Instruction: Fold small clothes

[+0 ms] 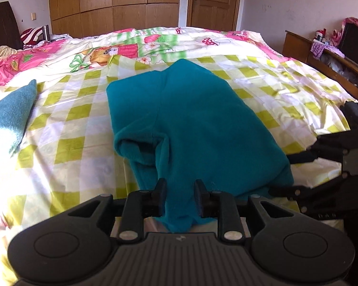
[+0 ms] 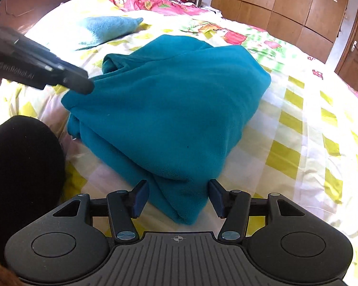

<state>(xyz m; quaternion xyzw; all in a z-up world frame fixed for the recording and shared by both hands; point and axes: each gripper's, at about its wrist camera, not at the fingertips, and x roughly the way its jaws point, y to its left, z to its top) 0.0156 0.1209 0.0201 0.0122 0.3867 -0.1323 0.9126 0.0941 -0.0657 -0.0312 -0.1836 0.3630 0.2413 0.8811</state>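
Teal fleece garment (image 1: 193, 119) lies folded, long axis running away from the camera.

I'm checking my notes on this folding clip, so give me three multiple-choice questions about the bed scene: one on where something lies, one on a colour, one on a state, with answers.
1. In the left wrist view, where is the light blue cloth relative to the teal fleece garment?
A. On top of it
B. To its left, apart
C. Tucked under it

2. What colours are the checks on the bed sheet?
A. Yellow-green and white
B. Red and black
C. Blue and grey

3. How do the right gripper's jaws stand?
A. Shut on the light blue cloth
B. Shut with nothing between
C. Open, either side of the garment's near corner

Answers: 1 B, bare sheet shows between them; 2 A, the squares around the garment show it; 3 C, a gap shows between one jaw and the fleece.
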